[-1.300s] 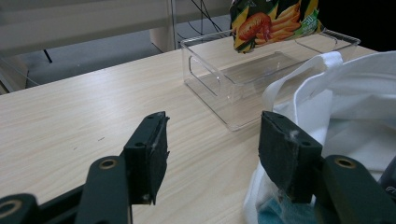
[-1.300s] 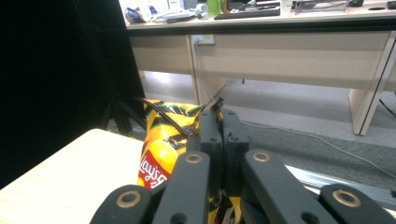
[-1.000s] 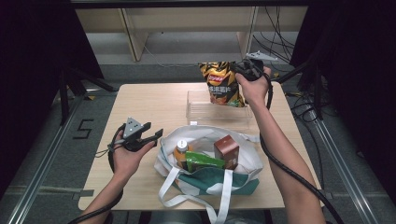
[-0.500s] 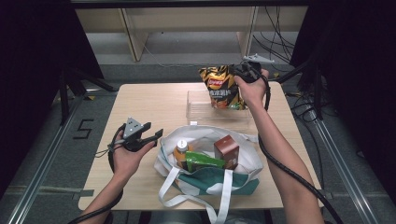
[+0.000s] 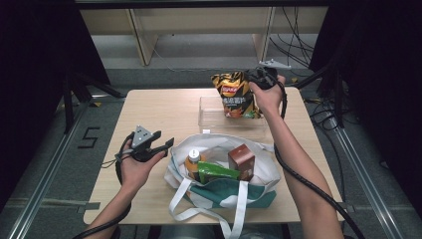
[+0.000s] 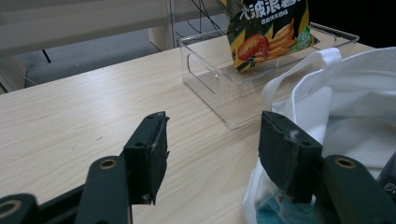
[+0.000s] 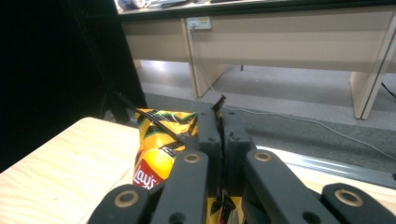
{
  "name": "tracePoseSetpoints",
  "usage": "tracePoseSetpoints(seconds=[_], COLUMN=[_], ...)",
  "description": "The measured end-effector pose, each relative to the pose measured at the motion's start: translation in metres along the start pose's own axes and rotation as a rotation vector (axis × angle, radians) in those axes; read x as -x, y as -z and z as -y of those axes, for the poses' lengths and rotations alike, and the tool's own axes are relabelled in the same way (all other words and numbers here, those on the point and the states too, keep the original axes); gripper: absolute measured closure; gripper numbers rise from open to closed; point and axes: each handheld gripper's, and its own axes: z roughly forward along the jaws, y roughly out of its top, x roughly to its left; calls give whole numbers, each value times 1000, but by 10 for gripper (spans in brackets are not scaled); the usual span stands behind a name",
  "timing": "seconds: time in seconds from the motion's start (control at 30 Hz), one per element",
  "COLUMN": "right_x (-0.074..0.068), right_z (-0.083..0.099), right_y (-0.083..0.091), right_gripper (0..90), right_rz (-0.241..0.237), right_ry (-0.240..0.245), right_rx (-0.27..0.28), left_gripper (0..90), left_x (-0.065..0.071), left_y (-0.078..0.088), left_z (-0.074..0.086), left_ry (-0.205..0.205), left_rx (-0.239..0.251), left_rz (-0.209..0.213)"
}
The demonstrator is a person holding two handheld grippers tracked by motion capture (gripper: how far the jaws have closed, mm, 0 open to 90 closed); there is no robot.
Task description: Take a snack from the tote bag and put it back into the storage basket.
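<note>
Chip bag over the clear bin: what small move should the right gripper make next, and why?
Probably lower it a little further, then open. The right gripper is shut on the chip bag at its top edge, and the bag hangs upright with its bottom inside the clear bin, apparently not yet settled on the floor.

The high view is looking forward and down from above the person's side, taking in the whole table (image 5: 164, 114). The left gripper view is riding low and close, facing across the tabletop toward the clear bin (image 6: 219, 84). The right gripper view is looking outward over the chip bag (image 7: 161, 144), which all three views are sharing.
</note>
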Motion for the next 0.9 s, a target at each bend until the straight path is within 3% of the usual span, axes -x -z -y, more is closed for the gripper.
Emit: tracePoseSetpoints(seconds=[0.13, 0.17, 0.37, 0.63, 0.77, 0.8, 0.83, 0.9], right_x=[4, 7, 14, 22, 29, 28, 30, 31], right_z=[1, 1, 1, 2, 3, 4, 4, 4], right_y=[1, 0, 2, 7, 8, 9, 8, 9], right_gripper=[881, 877, 872, 885, 887, 886, 886, 886], right_rz=[8, 24, 45, 71, 85, 86, 88, 95], right_ry=[-5, 16, 32, 6, 39, 3, 17, -2], right_rx=[-1, -2, -4, -21, -15, -20, -16, -26], left_gripper=[420, 420, 420, 420, 420, 420, 420, 420], left_x=[0, 1, 1, 0, 0, 0, 0, 0], left_y=[0, -1, 0, -1, -1, -1, -1, -1], left_z=[0, 0, 0, 1, 1, 1, 1, 1], left_ry=[0, 0, 1, -2, -4, -4, -1, -4], left_rx=[0, 0, -1, -5, -5, -5, -5, -6], left_rz=[2, 3, 1, 4, 2, 2, 3, 3])
